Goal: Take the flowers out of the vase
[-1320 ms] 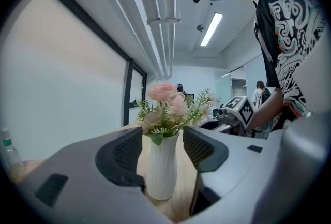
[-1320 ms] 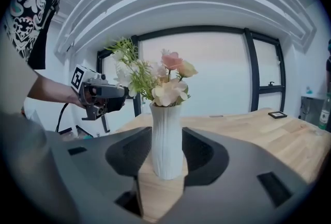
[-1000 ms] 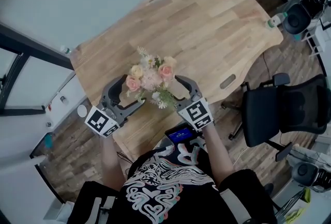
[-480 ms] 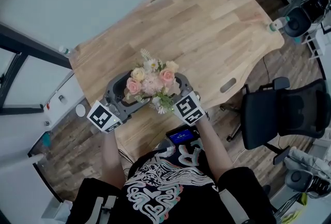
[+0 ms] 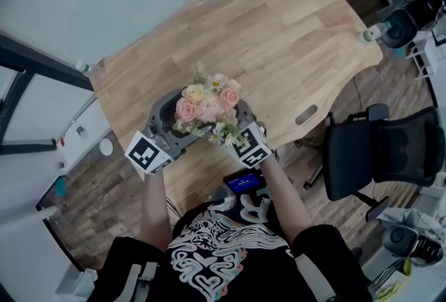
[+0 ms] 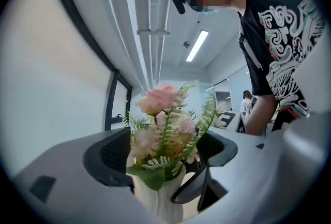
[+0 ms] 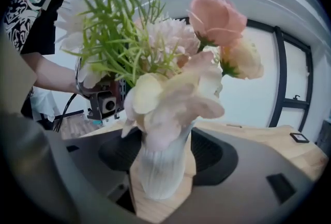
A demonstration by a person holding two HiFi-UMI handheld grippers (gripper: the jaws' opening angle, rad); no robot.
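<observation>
Pale wood with a straight grain made up the tabletop [image 5: 293,42]. Toward its near left edge stood a white vase [image 7: 163,166], narrow and ribbed. It held soft pink and cream flowers [image 5: 209,107] among green fern sprigs. The left tool [image 6: 165,155] came in level from the left, its dark ridged jaws wide apart on either side of the vase's neck. The right tool [image 7: 165,153] faced it from the right. Its jaws had just been opening and stood wide, with the vase between them, unclamped.
</observation>
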